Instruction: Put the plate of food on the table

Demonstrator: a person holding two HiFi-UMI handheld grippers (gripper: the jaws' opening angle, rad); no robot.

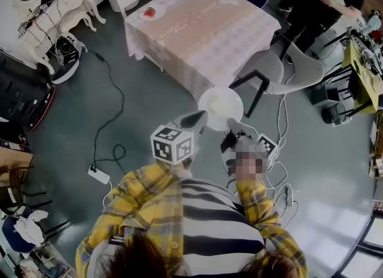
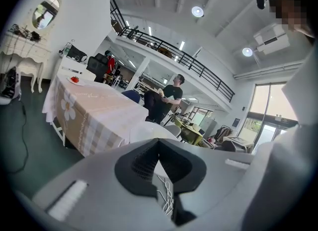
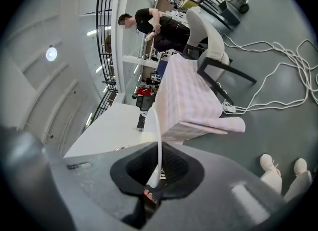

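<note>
Our right claw (image 3: 157,175) is clamped on the rim of the white plate (image 1: 220,107), which shows edge-on between its jaws. We hold the plate over the grey floor (image 1: 108,85), just short of the table (image 1: 203,37), which lies at twelve o'clock. Our left claw (image 2: 161,175) stands narrowly apart with nothing between its jaws, at the plate's eight o'clock edge. A small dish of red food (image 1: 149,12) sits at the table's ten o'clock corner.

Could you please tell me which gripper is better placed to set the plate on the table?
The right. The right gripper is clamped on the plate by its rim, just short of the table. The left gripper holds nothing; floor shows between its jaws.
</note>
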